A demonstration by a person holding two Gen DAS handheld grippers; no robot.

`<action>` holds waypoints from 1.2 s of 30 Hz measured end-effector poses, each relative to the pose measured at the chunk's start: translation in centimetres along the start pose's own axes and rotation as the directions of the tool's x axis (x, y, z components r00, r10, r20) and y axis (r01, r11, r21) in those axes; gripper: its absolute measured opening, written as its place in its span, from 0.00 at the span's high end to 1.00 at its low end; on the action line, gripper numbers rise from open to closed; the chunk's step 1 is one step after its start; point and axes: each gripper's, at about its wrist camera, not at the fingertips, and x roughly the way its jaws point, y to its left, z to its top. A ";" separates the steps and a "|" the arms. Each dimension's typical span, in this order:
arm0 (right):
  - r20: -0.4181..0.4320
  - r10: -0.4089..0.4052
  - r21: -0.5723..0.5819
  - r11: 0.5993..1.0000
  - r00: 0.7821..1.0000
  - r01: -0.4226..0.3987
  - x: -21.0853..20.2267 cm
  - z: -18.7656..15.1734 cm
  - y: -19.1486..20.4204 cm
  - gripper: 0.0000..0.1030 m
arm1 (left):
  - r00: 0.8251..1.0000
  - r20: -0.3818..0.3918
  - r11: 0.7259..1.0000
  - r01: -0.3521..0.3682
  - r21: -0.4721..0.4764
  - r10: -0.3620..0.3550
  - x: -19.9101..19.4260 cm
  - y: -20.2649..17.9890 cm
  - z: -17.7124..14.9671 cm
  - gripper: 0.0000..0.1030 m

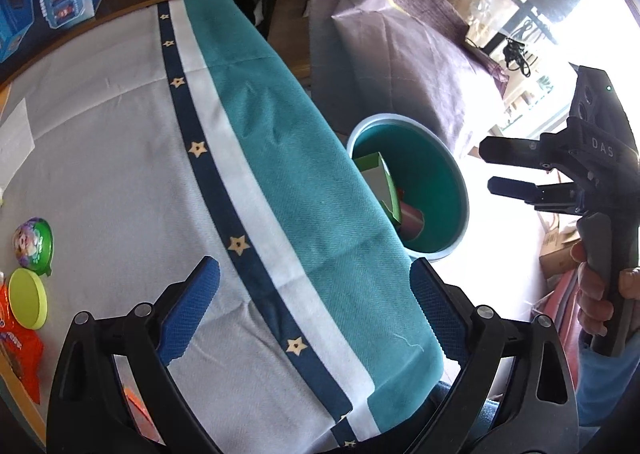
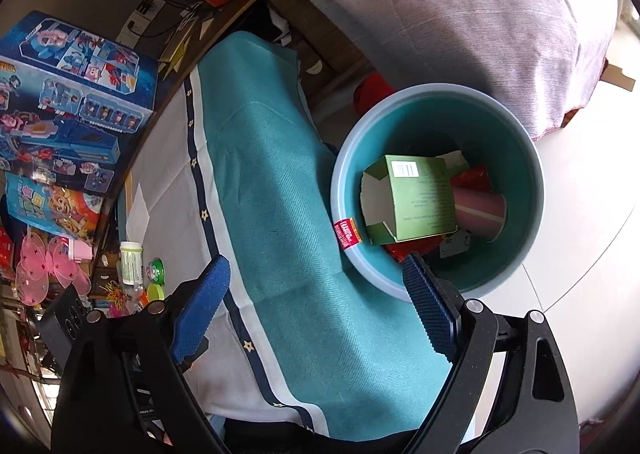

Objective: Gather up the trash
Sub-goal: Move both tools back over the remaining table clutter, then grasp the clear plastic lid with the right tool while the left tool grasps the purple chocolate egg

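Daylight floods in from the right of both views; the pale glossy floor point(image 2: 592, 213) is blown out to white glare; the same glare washes out the upper right of the left wrist view; the teal and white woven tablecloth point(image 1: 280, 173) stays evenly lit and sharp; fisheye bending curves straight edges, with dark vignetted corners.

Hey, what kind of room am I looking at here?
Probably a lived-in home room, perhaps a child's play corner: boxed cartoon toys stacked by a cloth-covered table, and a teal waste bin on the floor holding a green carton.
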 end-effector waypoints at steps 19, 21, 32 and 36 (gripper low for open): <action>-0.157 -0.063 -0.227 0.973 0.986 0.026 7.5 -5.7 13.0 0.18 | 0.988 0.117 0.974 -0.071 -0.214 0.098 -8.3 12.7 -7.8 0.04; -0.183 -0.071 -0.256 0.966 0.980 0.023 8.6 -6.7 14.4 0.18 | 0.985 0.121 0.966 -0.094 -0.241 0.127 -9.0 14.5 -9.0 0.04; -0.330 -0.155 -0.464 0.885 0.931 -0.017 15.9 -14.2 22.4 0.18 | 0.969 0.116 0.894 -0.152 -0.422 0.220 -12.1 23.6 -15.2 0.04; -0.323 -0.184 -0.517 0.856 0.929 -0.011 17.3 -16.0 24.1 0.18 | 0.968 0.112 0.870 -0.149 -0.469 0.226 -12.6 25.4 -16.8 0.04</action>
